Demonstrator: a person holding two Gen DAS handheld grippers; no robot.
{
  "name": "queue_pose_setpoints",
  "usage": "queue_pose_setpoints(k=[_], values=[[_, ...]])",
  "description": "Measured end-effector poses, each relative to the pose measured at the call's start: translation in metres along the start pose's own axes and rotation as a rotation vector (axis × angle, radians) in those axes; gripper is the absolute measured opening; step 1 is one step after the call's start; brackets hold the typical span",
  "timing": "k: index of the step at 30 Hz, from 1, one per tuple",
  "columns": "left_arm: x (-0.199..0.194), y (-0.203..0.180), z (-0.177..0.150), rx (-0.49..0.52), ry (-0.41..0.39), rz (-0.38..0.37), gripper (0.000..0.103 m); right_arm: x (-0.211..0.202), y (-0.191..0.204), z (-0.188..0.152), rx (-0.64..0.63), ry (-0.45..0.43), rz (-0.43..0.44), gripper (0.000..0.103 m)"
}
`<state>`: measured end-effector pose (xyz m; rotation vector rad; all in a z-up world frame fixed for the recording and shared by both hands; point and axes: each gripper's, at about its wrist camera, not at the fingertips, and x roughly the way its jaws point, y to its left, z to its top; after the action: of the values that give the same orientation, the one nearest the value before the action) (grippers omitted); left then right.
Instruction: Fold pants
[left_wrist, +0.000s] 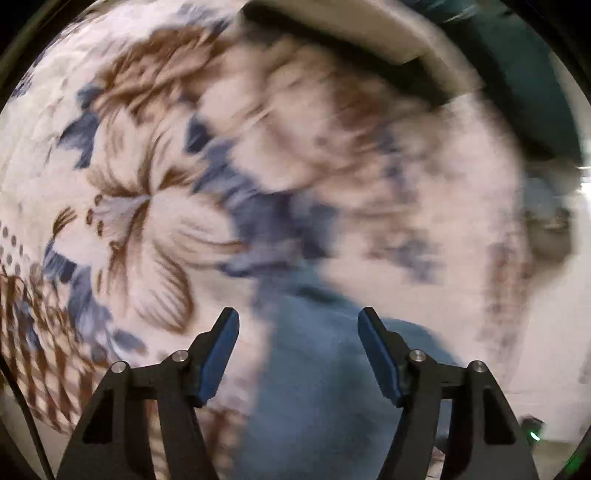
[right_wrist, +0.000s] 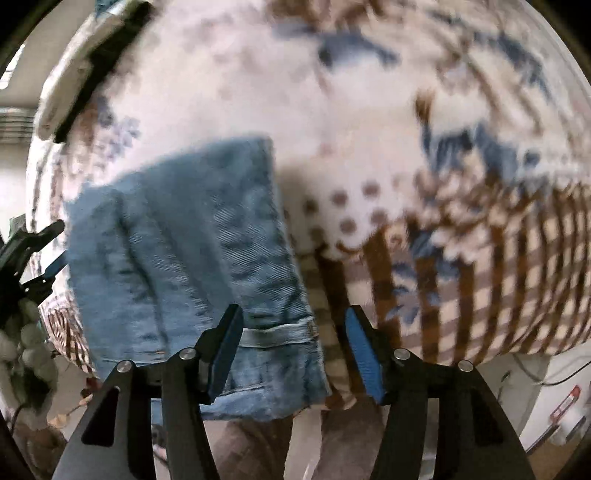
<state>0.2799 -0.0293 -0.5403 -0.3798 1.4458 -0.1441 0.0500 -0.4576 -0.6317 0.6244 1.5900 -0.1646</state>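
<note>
Meanwhile both tongs agape, empty; pants blurred, near edge hidden.

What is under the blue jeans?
The jeans lie on a flowery white, brown and blue blanket, which shows all around them. Whatever the blanket itself covers, and anything tucked beneath the jeans, stays hidden.

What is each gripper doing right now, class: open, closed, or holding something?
Left gripper: open, holding nothing, above the folded blue denim pants.
Right gripper: open, holding nothing, above the pants' right edge.
</note>
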Motion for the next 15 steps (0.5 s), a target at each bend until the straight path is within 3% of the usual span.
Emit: queue_pose_setpoints(k=[2, 3, 4, 6, 9, 11, 12, 13, 15], values=[[-0.013, -0.017, -0.011, 0.074, -0.023, -0.014, 0.065, -0.014, 0.007, 0.0, 0.0, -0.049, 0.032, 0.06], [-0.01, -0.024, -0.016, 0.112, -0.013, -0.021, 0.065, -0.022, 0.013, 0.001, 0.007, -0.089, 0.058, 0.045], [-0.002, -0.029, -0.023, 0.142, 0.003, -0.014, 0.065, -0.024, 0.018, 0.002, 0.004, -0.107, 0.082, 0.023], [0.028, -0.025, -0.033, 0.15, 0.067, 0.003, 0.065, -0.024, 0.028, 0.006, -0.002, -0.114, 0.145, 0.022], [0.05, -0.009, -0.038, 0.128, 0.075, 0.014, 0.065, 0.003, 0.053, 0.02, -0.022, -0.092, 0.191, 0.02], [0.057, -0.004, -0.033, 0.109, 0.093, 0.02, 0.064, 0.029, 0.056, 0.029, -0.024, -0.056, 0.168, 0.013], [0.061, -0.006, -0.033, 0.138, 0.092, 0.04, 0.067, 0.05, 0.055, 0.033, -0.026, -0.031, 0.097, 0.0], [0.064, -0.01, -0.034, 0.164, 0.088, 0.059, 0.069, 0.06, 0.053, 0.032, -0.018, -0.024, 0.081, 0.0], [0.072, -0.018, -0.042, 0.214, 0.072, 0.089, 0.071, 0.078, 0.036, 0.035, 0.075, 0.009, 0.151, 0.0]])
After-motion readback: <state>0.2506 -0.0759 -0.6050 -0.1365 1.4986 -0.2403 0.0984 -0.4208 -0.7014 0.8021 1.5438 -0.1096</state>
